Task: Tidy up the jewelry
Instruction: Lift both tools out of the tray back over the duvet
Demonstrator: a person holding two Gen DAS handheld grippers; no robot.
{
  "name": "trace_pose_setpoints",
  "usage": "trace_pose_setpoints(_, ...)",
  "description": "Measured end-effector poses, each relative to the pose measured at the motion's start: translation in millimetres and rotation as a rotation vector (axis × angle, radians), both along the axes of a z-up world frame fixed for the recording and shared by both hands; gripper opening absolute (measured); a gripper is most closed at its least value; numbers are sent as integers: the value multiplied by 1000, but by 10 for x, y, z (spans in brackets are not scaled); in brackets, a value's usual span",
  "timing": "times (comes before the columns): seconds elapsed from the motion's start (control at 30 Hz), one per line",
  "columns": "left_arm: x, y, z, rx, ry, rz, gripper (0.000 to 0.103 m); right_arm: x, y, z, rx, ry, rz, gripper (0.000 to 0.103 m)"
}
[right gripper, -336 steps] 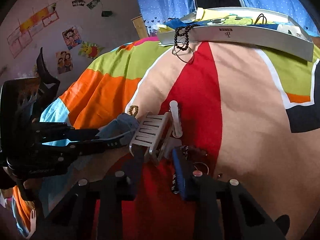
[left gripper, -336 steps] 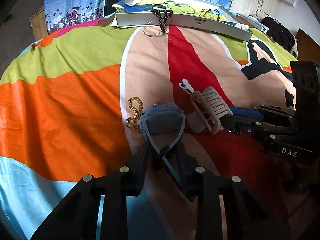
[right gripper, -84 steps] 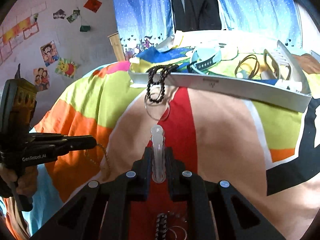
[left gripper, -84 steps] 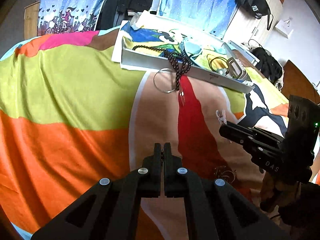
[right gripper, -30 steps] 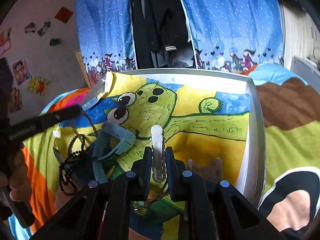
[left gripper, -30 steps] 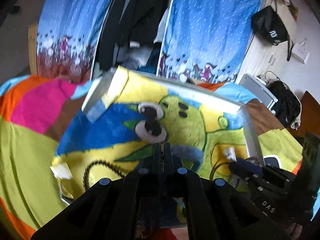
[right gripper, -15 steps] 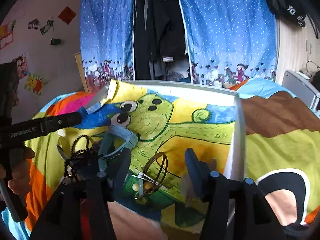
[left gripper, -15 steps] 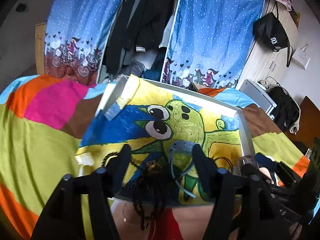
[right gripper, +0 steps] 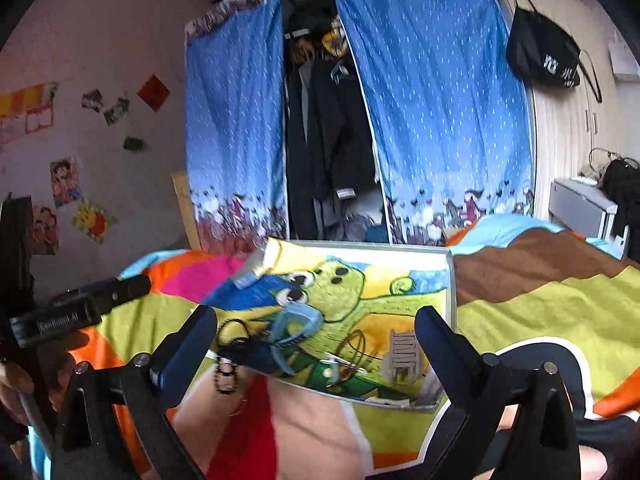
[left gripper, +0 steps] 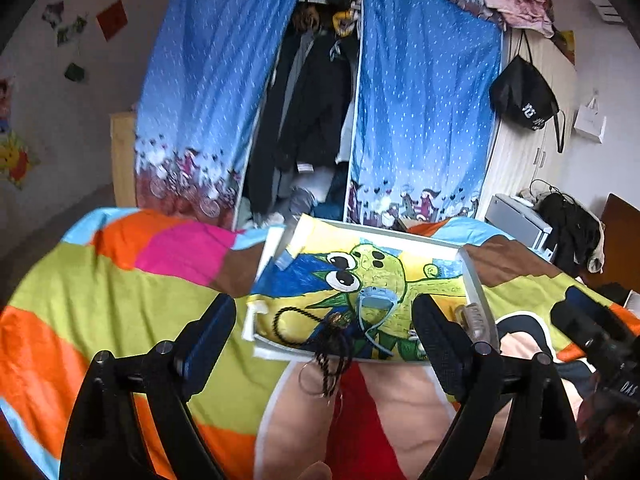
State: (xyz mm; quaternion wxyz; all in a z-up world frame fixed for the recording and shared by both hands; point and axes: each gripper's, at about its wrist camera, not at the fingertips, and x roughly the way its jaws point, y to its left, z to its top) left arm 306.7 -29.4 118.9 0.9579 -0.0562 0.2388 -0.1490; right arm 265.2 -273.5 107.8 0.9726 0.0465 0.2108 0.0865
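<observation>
A white tray (left gripper: 474, 280) lined with a green cartoon picture lies on the bed. In it are a blue watch (left gripper: 376, 300), a grey claw clip (left gripper: 476, 320) and black beads (left gripper: 296, 320), which hang with a ring (left gripper: 314, 378) over its front rim. My left gripper (left gripper: 324, 312) hovers short of the tray, its jaws opening with nothing between them. In the right wrist view the watch (right gripper: 296, 328), brown hair ties (right gripper: 354, 346), a pale clip (right gripper: 334, 364) and the claw clip (right gripper: 402, 356) lie in the tray (right gripper: 450, 280). My right gripper (right gripper: 316, 320) is opening too, and holds nothing.
A patchwork bedspread (left gripper: 120, 300) covers the bed. Blue curtains (left gripper: 420, 120) frame a wardrobe of dark clothes behind it. A black bag (left gripper: 524, 100) hangs at the right. The right gripper's fingers (left gripper: 580, 316) show at the right edge; a hand (right gripper: 16, 384) holds the left one.
Both grippers went from shut over the tray to wide open and drew back and up. The pale clip left the right jaws and now lies in the tray.
</observation>
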Motion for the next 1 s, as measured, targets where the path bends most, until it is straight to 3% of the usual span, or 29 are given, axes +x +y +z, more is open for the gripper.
trace_pose_setpoints(0.23, -744, 76, 170, 43, -55, 11, 92, -661, 96, 310, 4, -80, 12, 103)
trace_pose_setpoints(0.33, -1007, 128, 181, 45, -64, 18, 100, -888, 97, 355, 13, -88, 13, 103)
trace_pose_setpoints(0.5, -1275, 193, 52, 71, -49, 25, 100, -1189, 119, 311, -5, -78, 9, 103)
trace_pose_setpoints(0.7, -1495, 255, -367, 100, 43, 1, 100, -1515, 97, 25, -28, -15, -2, 103)
trace_pose_setpoints(1.0, -1570, 235, -1126, 112, 223, -15, 100, -1661, 62, -768, -41, 192, 34, 103)
